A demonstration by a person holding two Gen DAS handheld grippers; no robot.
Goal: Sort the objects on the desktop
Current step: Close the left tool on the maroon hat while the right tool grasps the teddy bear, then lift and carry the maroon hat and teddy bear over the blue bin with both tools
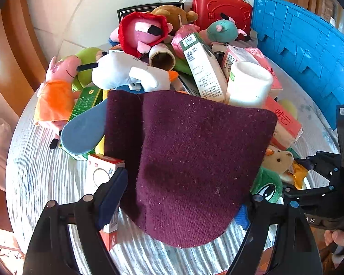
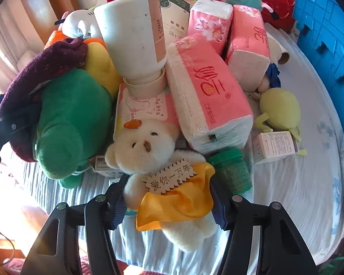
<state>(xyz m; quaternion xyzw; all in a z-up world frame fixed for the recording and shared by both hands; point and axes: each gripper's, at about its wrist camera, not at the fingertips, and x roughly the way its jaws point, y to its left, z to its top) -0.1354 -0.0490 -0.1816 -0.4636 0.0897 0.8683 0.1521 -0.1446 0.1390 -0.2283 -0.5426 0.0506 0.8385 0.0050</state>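
1. Left claw (image 1: 183,197) clenched across the dark maroon knitted wool cap (image 1: 190,160), gripped at its sides so the cap hangs clear of the pile.
2. Right claw (image 2: 169,208) clenched on the cream plush bear with yellow satin bow (image 2: 162,174), at the near edge of the heap on the striped worktop (image 2: 298,194).
3. Blue plastic crate (image 1: 309,45) stands beside the heap, probably the sorting destination.

Black plastic left gripper (image 1: 183,197), dark blue pads on its fingers (image 1: 111,197), round silver screws, black right gripper (image 2: 168,204), same blue pads, small blue dots
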